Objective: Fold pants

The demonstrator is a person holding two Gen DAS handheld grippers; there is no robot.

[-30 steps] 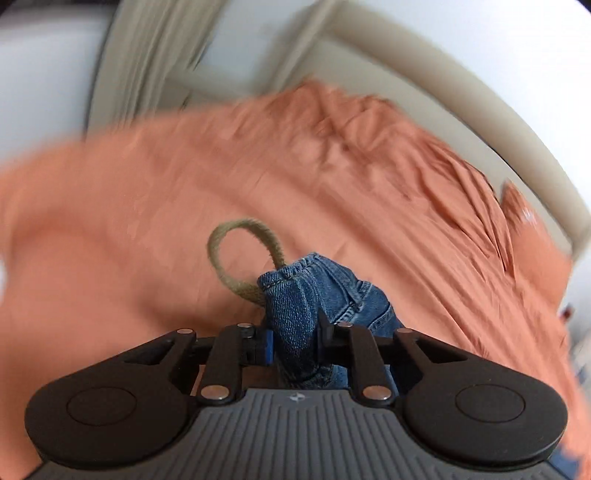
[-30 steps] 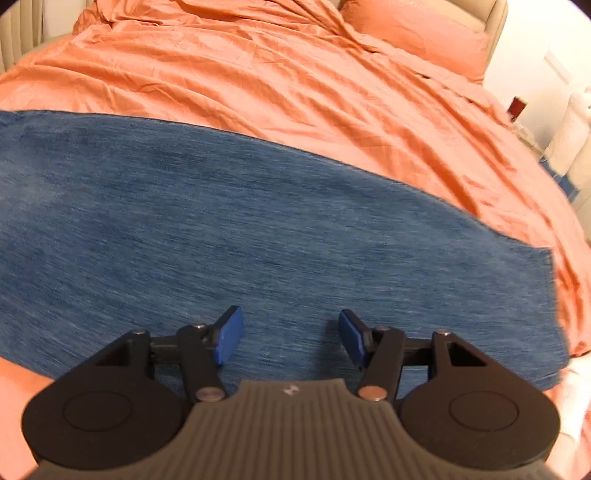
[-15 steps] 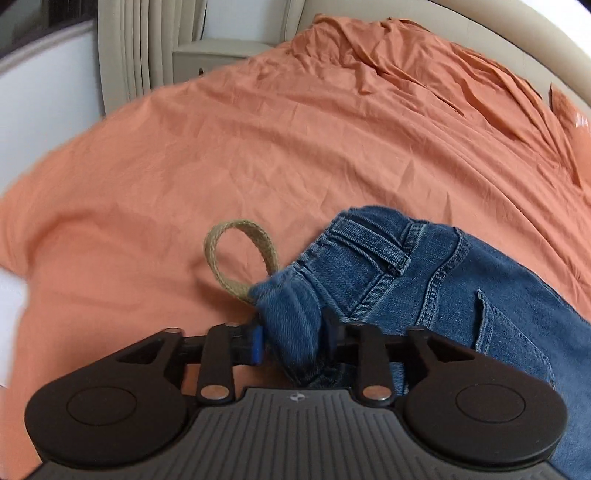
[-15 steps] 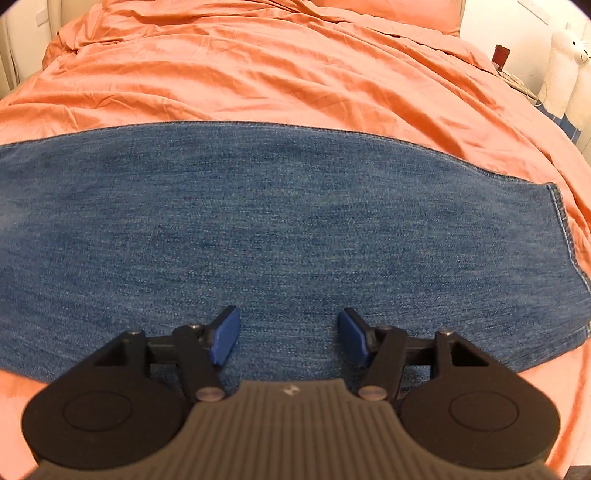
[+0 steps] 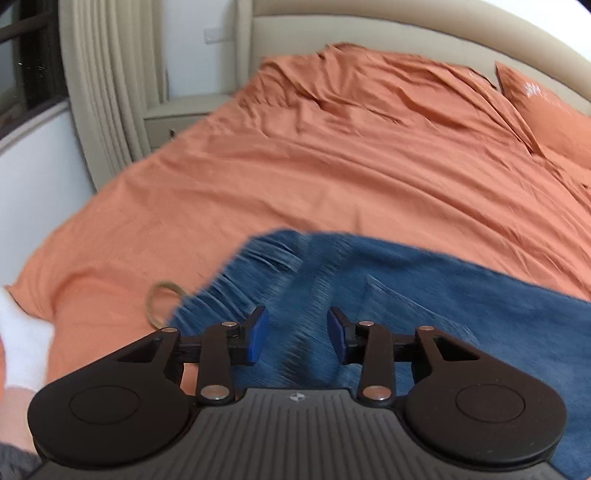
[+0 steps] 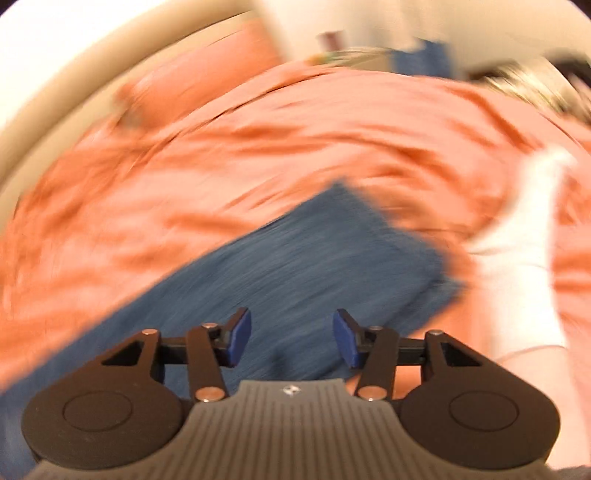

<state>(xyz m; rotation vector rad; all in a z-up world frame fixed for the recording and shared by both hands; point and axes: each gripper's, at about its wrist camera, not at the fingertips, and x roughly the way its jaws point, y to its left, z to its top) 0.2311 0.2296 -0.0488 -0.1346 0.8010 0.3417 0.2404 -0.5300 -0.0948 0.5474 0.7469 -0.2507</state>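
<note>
Your jeans (image 5: 388,295) lie flat on the bed (image 5: 295,177), spread over the orange sheet. In the L view the waist end w/ a pocket sits just ahead of your L gripper (image 5: 297,338), and a tan loop (image 5: 162,302) sticks out from the denim's left edge onto the sheet. L gripper is released: blue pads (image 5: 256,336) apart, nothing between them, hovering over the denim. R view is badly motion-blurred, but the jeans (image 6: 303,266) show as a blue band running up to a squared-off end. R gripper (image 6: 291,341) is also released, pads wide, empty, above the fabric. Contact w/ the denim can't be judged for either one. Beyond: pillow (image 5: 546,114) and beige headboard (image 5: 369,33) at the far end, curtain (image 5: 107,92) and nightstand (image 5: 177,118) to the left.
</note>
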